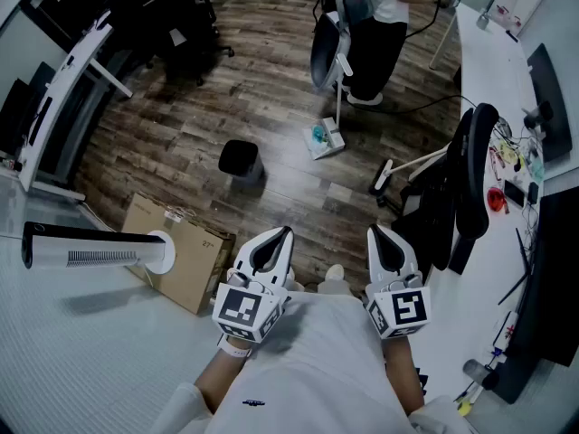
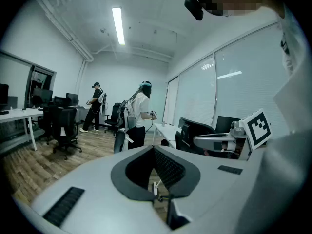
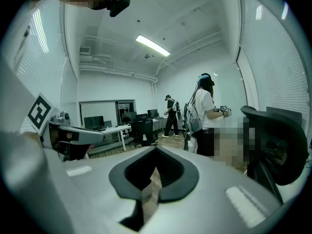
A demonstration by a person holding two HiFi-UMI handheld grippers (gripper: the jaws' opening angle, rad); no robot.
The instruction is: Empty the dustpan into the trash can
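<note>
Head view: left gripper (image 1: 279, 238), right gripper (image 1: 378, 235) both pinched together, nothing between jaws; held close to body, probably ready posture before reaching; dustpan (image 1: 324, 139) on wood floor ahead, near black trash can (image 1: 240, 163); both well apart from grippers.

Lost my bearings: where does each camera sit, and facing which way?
Head view: on the head, steeply down at trash can, dustpan; left gripper, right gripper, shirt show.
Left gripper view: on that gripper, out across the office; shut jaws, right gripper show.
Right gripper view: likewise; shut jaws, left gripper show.
All share the standing person in white.
</note>
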